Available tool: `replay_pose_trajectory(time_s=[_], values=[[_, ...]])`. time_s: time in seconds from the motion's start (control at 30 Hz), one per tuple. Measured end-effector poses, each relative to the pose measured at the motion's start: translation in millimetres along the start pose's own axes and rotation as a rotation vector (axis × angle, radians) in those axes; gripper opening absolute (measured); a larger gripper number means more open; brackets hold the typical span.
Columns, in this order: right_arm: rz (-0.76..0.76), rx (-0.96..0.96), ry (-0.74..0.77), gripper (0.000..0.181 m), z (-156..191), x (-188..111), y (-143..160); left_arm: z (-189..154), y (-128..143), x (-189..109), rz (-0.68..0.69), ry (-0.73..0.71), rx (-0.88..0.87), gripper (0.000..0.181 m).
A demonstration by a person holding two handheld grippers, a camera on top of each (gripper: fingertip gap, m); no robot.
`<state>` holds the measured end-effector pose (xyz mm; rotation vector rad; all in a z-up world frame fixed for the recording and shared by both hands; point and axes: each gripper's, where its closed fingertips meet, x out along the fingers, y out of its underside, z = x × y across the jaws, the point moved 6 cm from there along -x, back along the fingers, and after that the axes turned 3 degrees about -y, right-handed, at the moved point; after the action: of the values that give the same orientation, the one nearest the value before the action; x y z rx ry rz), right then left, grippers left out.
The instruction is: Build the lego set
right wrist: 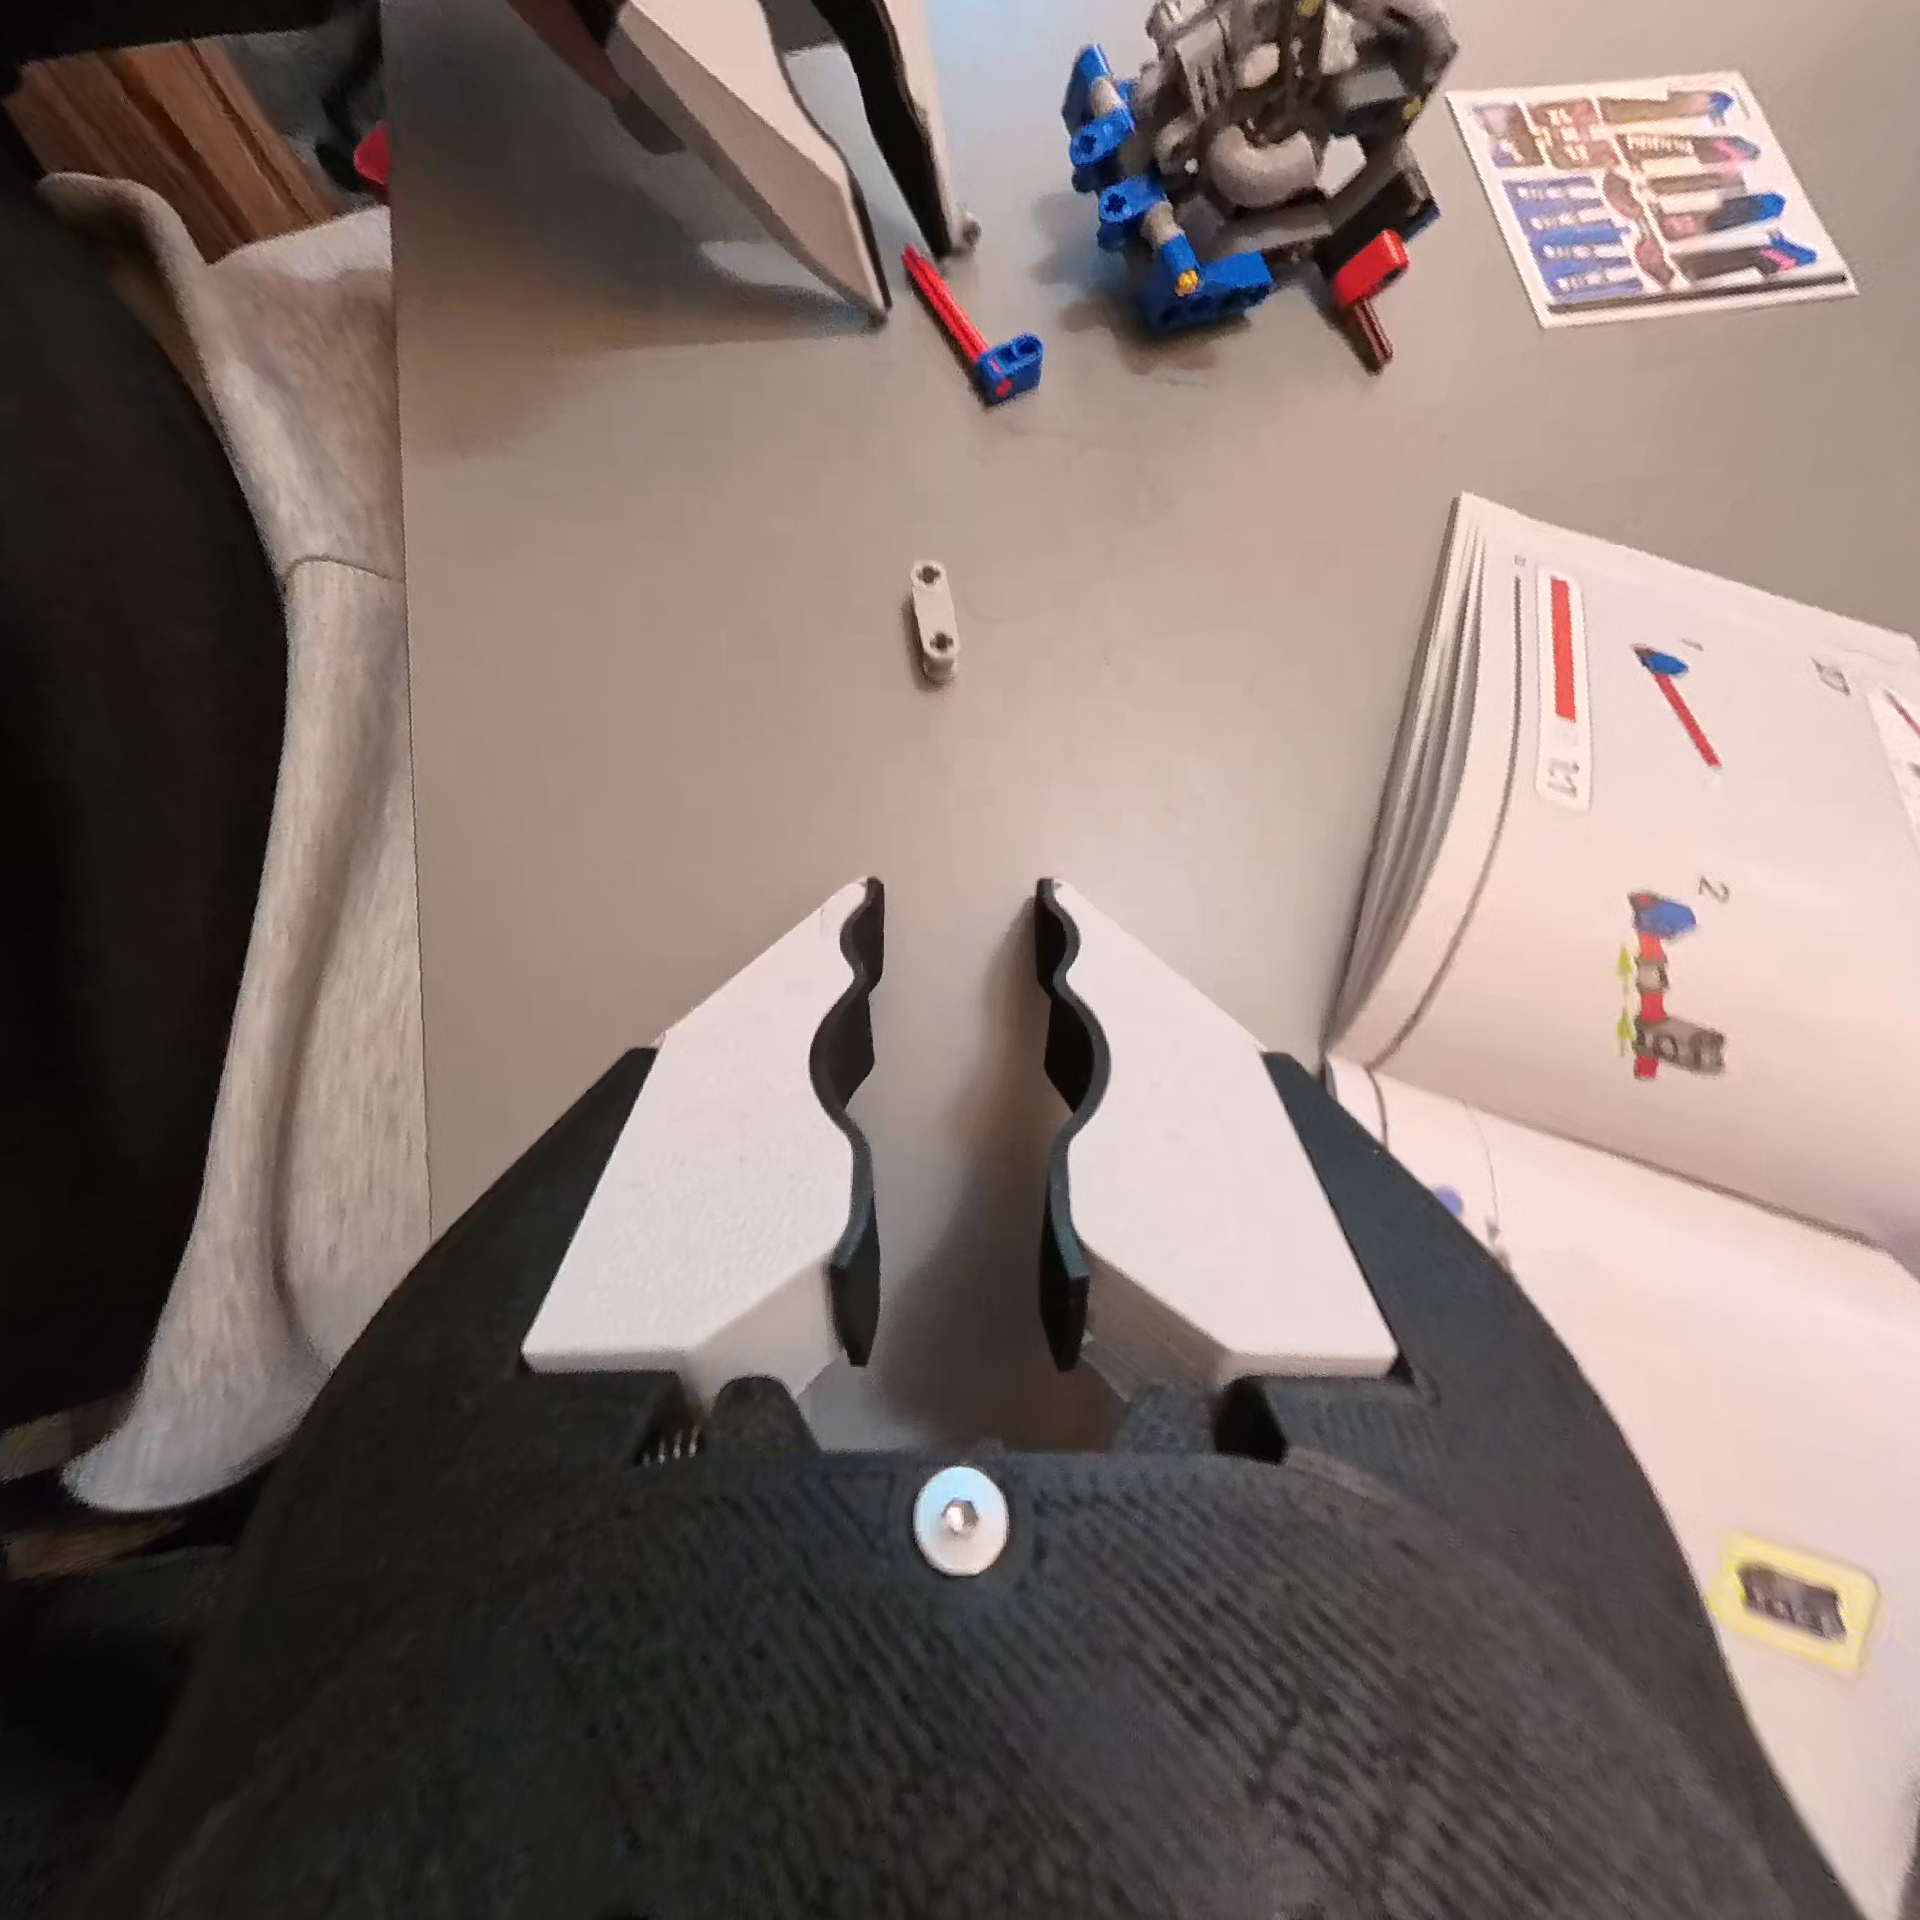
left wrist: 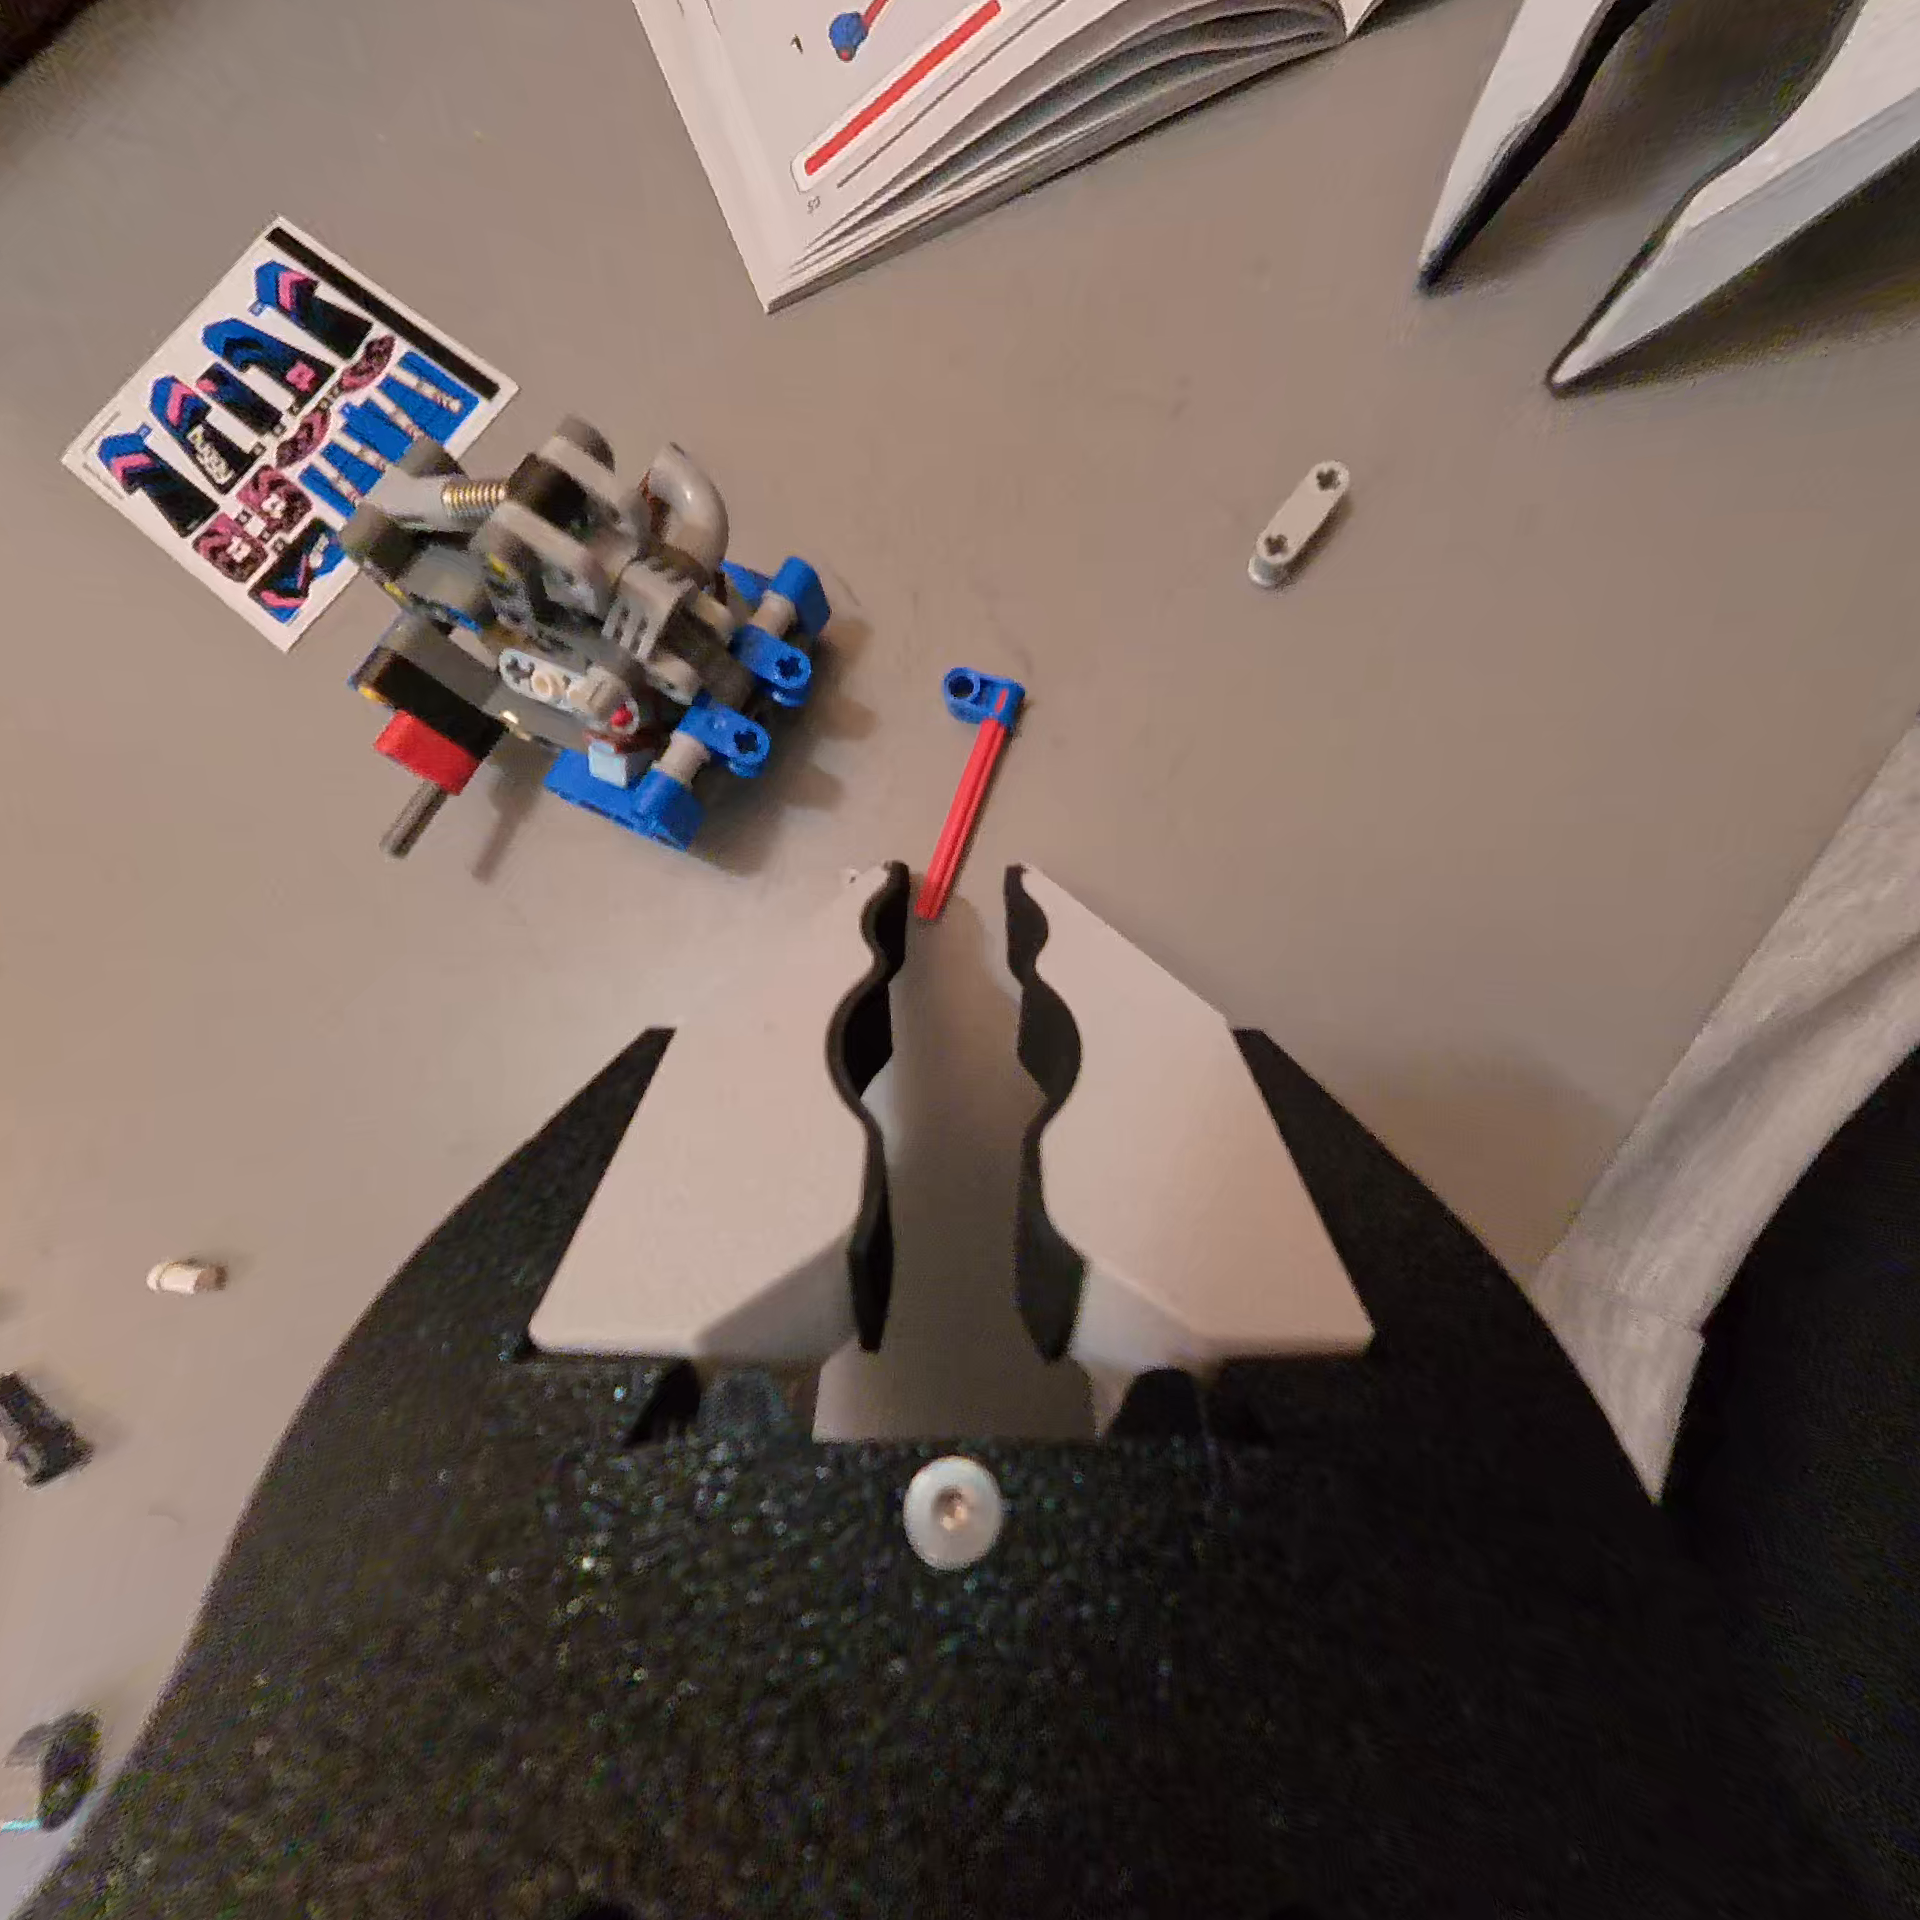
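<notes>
A red axle with a blue connector on its end (left wrist: pixel 971 784) lies on the grey table; it also shows in the right wrist view (right wrist: pixel 966 322). My left gripper (left wrist: pixel 954 883) is open and empty, its tips at the axle's near end. A small grey two-hole link (left wrist: pixel 1299 523) lies alone to the right, seen ahead of my right gripper (right wrist: pixel 933 620). My right gripper (right wrist: pixel 956 894) is open and empty, a short way back from the link. The part-built grey, blue and black model (left wrist: pixel 582 623) stands to the left of the axle (right wrist: pixel 1247 177).
A sticker sheet (left wrist: pixel 281 426) lies behind the model (right wrist: pixel 1652 197). The open instruction booklet (left wrist: pixel 987 114) lies at the table's far side (right wrist: pixel 1621 831). A small white pin (left wrist: pixel 185 1276) and dark pieces (left wrist: pixel 36 1429) lie at left. A grey sleeve (right wrist: pixel 301 727) borders the table edge. The tips of one gripper are about 15 centimetres away from the tips of the other. My right tips are about 15 centimetres from the axle (right wrist: pixel 1247 177), my left tips only 7 centimetres.
</notes>
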<state>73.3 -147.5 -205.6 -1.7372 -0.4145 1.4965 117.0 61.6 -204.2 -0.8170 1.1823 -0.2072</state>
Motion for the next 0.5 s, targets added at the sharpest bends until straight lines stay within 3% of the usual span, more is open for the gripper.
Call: replay_pose_trajectory(time_s=[0.17, 0.27, 0.4, 0.5], values=[[0.034, 0.045, 0.065, 0.025, -6.5, -23.4, 14.2, -4.2, -5.1, 4.5, -0.003, 0.025, -0.007, 0.001], [0.000, 0.002, 0.132, 0.023, -8.2, -35.5, 6.9, -8.7, -14.5, 1.5, -0.057, -0.009, 0.028, 0.001], [-0.165, -0.256, 0.404, 0.029, -15.7, -43.4, -35.7, -19.3, -36.8, -5.1, -0.122, -0.096, 0.110, 0.001], [-0.234, -0.589, 0.555, 0.033, 2.3, -24.2, -64.9, -27.1, -49.0, -5.7, -0.112, -0.025, 0.066, 0.002]])
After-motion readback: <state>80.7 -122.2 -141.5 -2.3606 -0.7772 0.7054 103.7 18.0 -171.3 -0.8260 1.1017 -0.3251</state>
